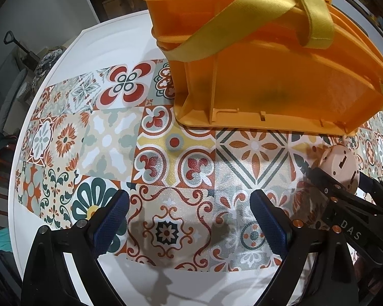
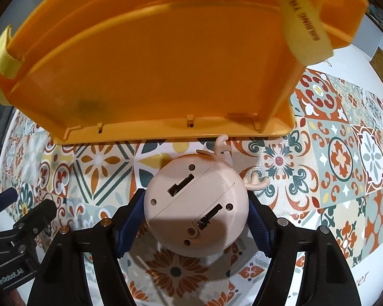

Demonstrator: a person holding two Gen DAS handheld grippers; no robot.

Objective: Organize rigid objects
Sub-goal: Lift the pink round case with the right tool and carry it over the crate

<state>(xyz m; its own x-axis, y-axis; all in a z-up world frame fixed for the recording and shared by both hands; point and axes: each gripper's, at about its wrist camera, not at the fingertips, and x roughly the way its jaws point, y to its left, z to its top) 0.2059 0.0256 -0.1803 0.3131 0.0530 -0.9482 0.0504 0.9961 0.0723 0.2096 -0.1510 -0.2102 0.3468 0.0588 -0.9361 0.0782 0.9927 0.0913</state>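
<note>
The pink toy (image 2: pixel 196 204), round with two small antlers and its slotted underside facing up, sat between the blue pads (image 2: pixel 130 219) of the right gripper (image 2: pixel 195 225). The pads lay against its two sides, so the jaws were clamped on it. It was over the patterned mat (image 2: pixel 344 158), just in front of the orange bin (image 2: pixel 153 76); one antler tip came right up to the bin's lower rim, though whether it touched could not be told.

The bin stood on the mat with a yellow strap (image 1: pixel 288 7) draped over its top.

The left gripper (image 1: pixel 191 219) hung over the mat to the toy's left, jaws wide apart with only the tile pattern between its pads (image 1: pixel 268 221). In the left wrist view the toy (image 1: pixel 340 163) showed at the right edge, held by the right gripper (image 1: pixel 342 181).

The mat lay on a white table (image 1: pixel 109 38).
</note>
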